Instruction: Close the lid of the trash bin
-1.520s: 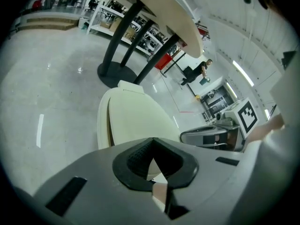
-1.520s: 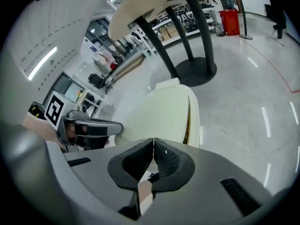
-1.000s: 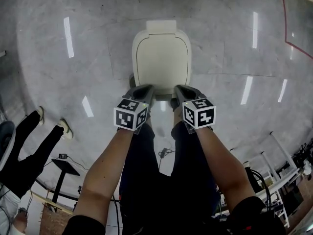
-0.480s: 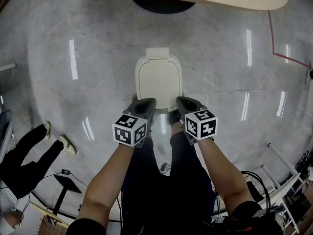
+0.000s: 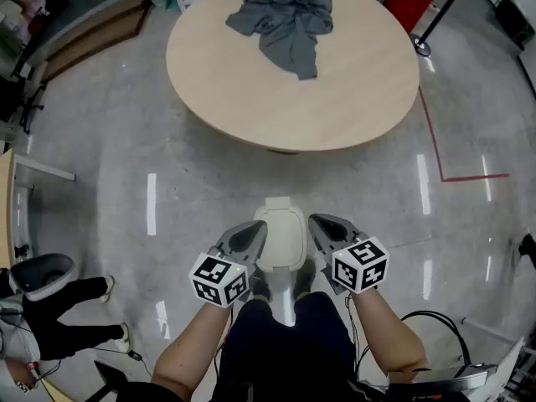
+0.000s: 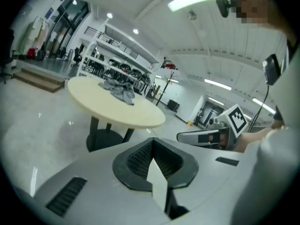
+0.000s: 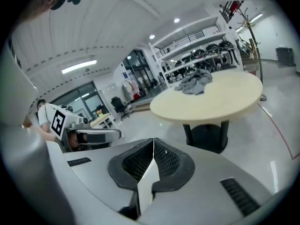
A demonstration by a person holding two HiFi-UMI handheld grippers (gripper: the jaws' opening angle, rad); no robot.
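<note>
Trash bin [image 5: 280, 239]: white, standing on the glossy grey floor [image 5: 126, 191] right in front of the person's feet, seen from straight above
Lid [image 5: 282, 224]: lying flat down on the bin, closed
Left gripper [image 5: 254, 228]: held in the air well above the bin, at its left edge in the head view; its own view shows the jaws pressed together with nothing between them [image 6: 152, 143]
Right gripper [image 5: 316, 221]: held level with the left one, at the bin's right edge in the head view; jaws likewise closed on nothing [image 7: 153, 143]
Grippers to each other: side by side and apart, both pointing forward, each showing in the other's camera
Round table [image 5: 352, 82]: light wood top on a dark pedestal, beyond the bin and well apart from it
Grey cloth [image 5: 289, 15]: crumpled on the far part of the tabletop
Red line [image 5: 437, 145]: tape on the floor to the right of the table
Bystander's legs [image 5: 59, 308]: dark trousers, low at the left edge
</note>
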